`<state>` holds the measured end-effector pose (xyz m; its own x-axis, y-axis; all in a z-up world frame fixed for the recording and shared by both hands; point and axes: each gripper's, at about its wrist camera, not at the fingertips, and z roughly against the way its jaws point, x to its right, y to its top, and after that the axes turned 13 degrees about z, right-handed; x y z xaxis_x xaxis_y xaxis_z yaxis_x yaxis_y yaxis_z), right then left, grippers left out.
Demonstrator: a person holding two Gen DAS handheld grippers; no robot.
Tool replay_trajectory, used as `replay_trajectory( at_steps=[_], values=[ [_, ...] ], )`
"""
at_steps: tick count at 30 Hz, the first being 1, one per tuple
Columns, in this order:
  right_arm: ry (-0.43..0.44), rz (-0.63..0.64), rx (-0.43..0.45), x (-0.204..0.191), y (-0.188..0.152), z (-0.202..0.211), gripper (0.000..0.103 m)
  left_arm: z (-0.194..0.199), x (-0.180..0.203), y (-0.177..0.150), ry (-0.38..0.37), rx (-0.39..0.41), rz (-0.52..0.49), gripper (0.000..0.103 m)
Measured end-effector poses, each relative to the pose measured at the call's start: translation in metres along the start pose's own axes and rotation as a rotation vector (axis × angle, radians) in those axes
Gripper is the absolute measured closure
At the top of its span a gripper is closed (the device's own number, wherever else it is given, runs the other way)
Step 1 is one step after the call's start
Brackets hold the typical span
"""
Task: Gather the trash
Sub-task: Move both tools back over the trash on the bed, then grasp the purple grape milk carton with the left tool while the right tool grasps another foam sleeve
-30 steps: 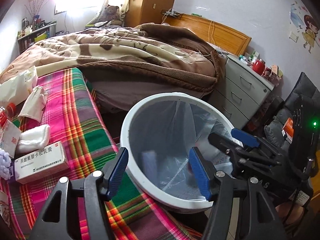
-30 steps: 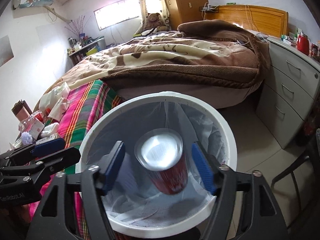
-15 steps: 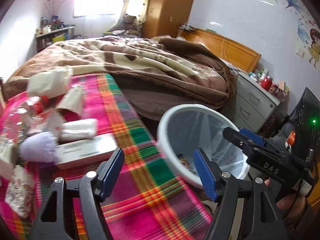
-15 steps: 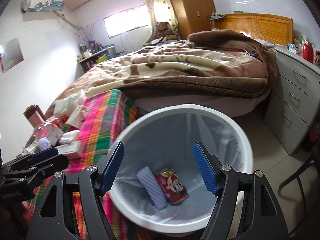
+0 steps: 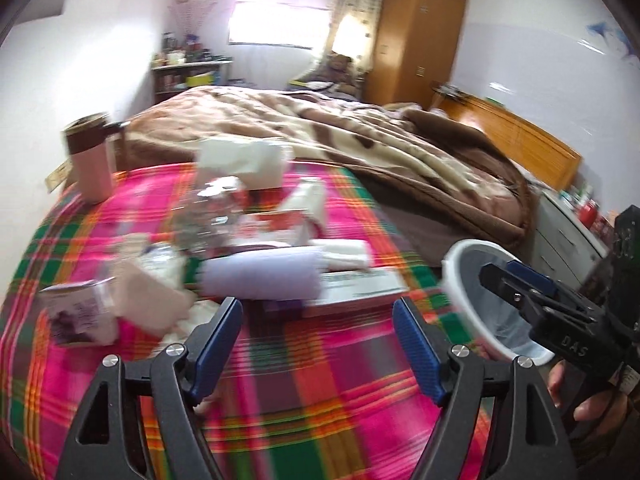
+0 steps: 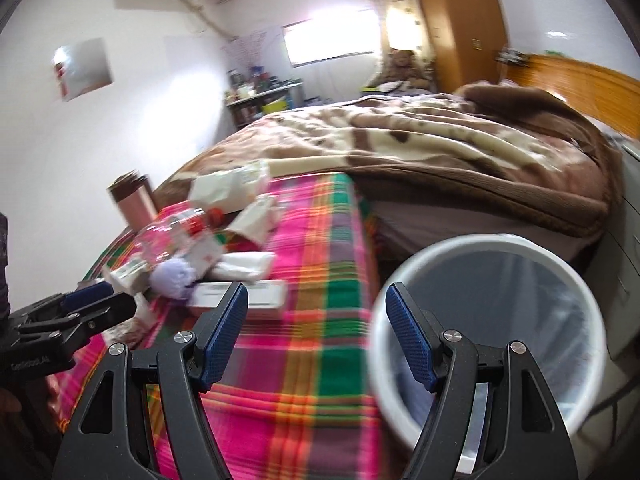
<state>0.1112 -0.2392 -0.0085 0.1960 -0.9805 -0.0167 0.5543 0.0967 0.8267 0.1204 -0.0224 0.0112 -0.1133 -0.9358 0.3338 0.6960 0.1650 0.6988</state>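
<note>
Your left gripper (image 5: 318,344) is opening its fingers (image 5: 218,344) with nothing between them, and your right gripper (image 6: 316,336) is holding its fingers (image 6: 224,332) spread and empty too. Just ahead of the left fingers the trash is lying heaped on the plaid-covered desk (image 5: 320,400): a flat white carton (image 5: 356,286), a lilac fluffy bundle (image 5: 260,276), crumpled tissues (image 5: 348,250) and a clear plastic bottle (image 5: 204,216). All of it is looking light. The carton is probably stiff, so you should be pinching across its narrow sides; the tissues are soft and will crush anywhere; the bottle is likely slick and dentable. The white bin (image 6: 492,336) is standing off the desk's right edge, open-mouthed, with bare cloth between. A pink tumbler (image 5: 90,160) is standing upright at the far left corner, so you should be keeping your sweep clear of it.
</note>
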Motion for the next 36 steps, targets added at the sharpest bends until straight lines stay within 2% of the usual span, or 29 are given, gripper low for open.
replay_trajectory(
  at_steps=[10,15,20,24,26,33,35,36],
  values=[
    [0.111,0.178,-0.02,-0.064,0.025,-0.035,0.03,0.011,-0.084,0.015,0.129,0.04,0.097,0.022],
    [0.138,0.261,-0.046,-0.088,0.033,-0.052,0.03,0.016,-0.121,0.024,0.178,0.064,0.127,0.022],
    [0.143,0.322,-0.074,-0.104,0.041,-0.069,0.03,0.014,-0.15,0.03,0.21,0.05,0.149,0.022],
    [0.136,0.338,-0.105,-0.114,0.044,-0.082,0.03,0.006,-0.163,0.035,0.198,0.015,0.157,0.021],
    [0.135,0.349,-0.119,-0.117,0.044,-0.088,0.03,0.001,-0.169,0.037,0.216,0.012,0.167,0.021],
    [0.139,0.367,-0.181,-0.123,0.037,-0.102,0.03,-0.02,-0.182,0.04,0.178,-0.044,0.19,0.02],
    [0.131,0.372,-0.192,-0.124,0.035,-0.104,0.034,-0.025,-0.182,0.04,0.18,-0.058,0.189,0.019],
    [0.13,0.373,-0.197,-0.125,0.034,-0.105,0.04,-0.028,-0.181,0.04,0.18,-0.065,0.185,0.019]
  ],
)
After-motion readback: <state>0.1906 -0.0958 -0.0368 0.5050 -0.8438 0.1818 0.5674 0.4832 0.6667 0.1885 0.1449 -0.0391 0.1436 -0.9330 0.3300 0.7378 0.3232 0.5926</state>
